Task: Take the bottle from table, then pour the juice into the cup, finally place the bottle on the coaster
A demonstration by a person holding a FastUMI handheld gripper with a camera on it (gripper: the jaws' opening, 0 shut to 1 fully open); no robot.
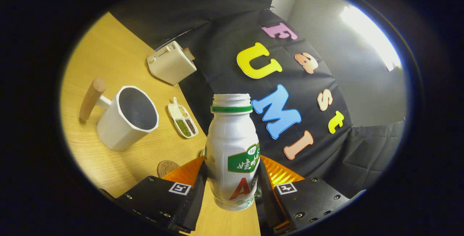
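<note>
A white bottle [232, 145] with a green neck ring and a green label stands between my fingers, lifted clear of the wooden table [108, 62]. My gripper [232, 183] is shut on the bottle, one finger pressing each side of its lower body. The bottle's mouth has no cap and points away from me. A white cup [127, 118] with a wooden handle stands on the table beyond and to the left of the fingers, its dark inside visible. A round brown coaster [167, 168] lies on the table just beside the left finger, partly hidden by it.
A small white dish [182, 121] with seeds in compartments lies between the cup and the bottle. A cream toaster [171, 63] stands further back by the booth's black cloth wall, which bounds the table's far edge.
</note>
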